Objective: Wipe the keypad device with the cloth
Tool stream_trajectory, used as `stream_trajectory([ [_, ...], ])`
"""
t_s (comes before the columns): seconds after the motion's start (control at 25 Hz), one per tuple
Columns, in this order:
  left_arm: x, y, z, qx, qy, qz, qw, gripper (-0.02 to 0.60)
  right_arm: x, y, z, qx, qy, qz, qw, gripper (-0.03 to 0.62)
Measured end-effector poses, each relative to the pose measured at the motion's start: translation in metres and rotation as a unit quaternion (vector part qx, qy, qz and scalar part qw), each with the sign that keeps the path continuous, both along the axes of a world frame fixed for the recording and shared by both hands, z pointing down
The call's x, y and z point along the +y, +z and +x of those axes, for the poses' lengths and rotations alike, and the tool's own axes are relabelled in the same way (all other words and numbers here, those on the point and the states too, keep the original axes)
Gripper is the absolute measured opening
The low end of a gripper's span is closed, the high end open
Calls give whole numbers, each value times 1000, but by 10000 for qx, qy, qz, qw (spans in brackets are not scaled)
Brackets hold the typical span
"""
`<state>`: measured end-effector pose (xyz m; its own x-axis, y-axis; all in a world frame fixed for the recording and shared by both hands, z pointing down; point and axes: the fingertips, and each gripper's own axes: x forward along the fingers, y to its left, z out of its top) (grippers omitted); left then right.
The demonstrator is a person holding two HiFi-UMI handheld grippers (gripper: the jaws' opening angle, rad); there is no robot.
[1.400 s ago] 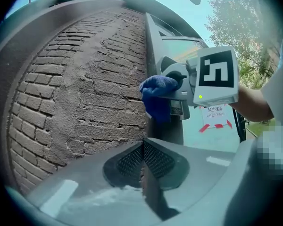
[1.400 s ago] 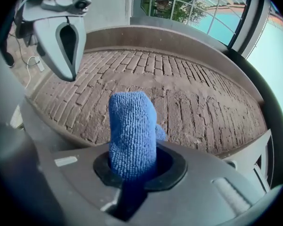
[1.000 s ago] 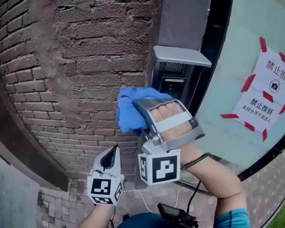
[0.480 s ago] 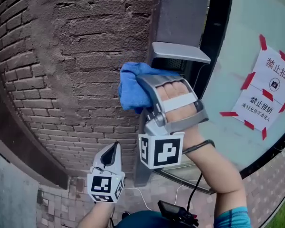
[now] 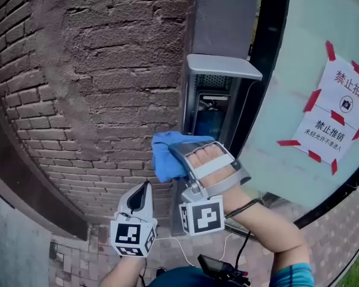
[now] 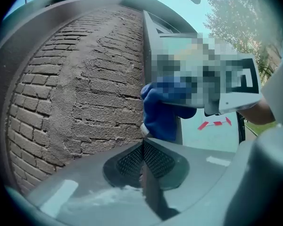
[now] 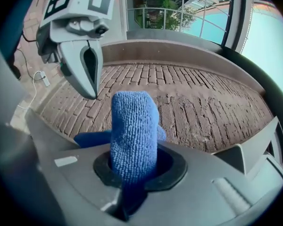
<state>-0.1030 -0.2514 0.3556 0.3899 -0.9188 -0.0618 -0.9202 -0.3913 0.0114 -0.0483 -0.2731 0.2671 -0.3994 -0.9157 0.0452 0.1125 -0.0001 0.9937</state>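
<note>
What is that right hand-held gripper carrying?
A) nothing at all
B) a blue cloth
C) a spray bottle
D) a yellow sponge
B: the right hand-held gripper has its jaws shut on a blue cloth, which sticks up from between them in the right gripper view.

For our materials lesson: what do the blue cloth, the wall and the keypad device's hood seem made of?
The blue cloth: likely microfibre, nubby looped pile; wall: rough brick, mortar-smeared; keypad device's hood: probably metal, matte grey, though painted plastic is possible.
</note>
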Motion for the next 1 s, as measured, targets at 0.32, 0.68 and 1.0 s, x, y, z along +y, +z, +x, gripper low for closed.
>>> stream_trajectory([
  [0.32,-3,-6,12,-21,88,68,9999,0,23,-126,6,-1192,-392,1192,9849,44],
  [0.68,-1,-9,15,7,60,109,9999,0,-3,-130,6,-1293,-295,1209,9838,44],
  [1.0,-3,-5,18,-17,96,42,9999,0,-4,-42,9,-1374,-334,400,9892,43],
])
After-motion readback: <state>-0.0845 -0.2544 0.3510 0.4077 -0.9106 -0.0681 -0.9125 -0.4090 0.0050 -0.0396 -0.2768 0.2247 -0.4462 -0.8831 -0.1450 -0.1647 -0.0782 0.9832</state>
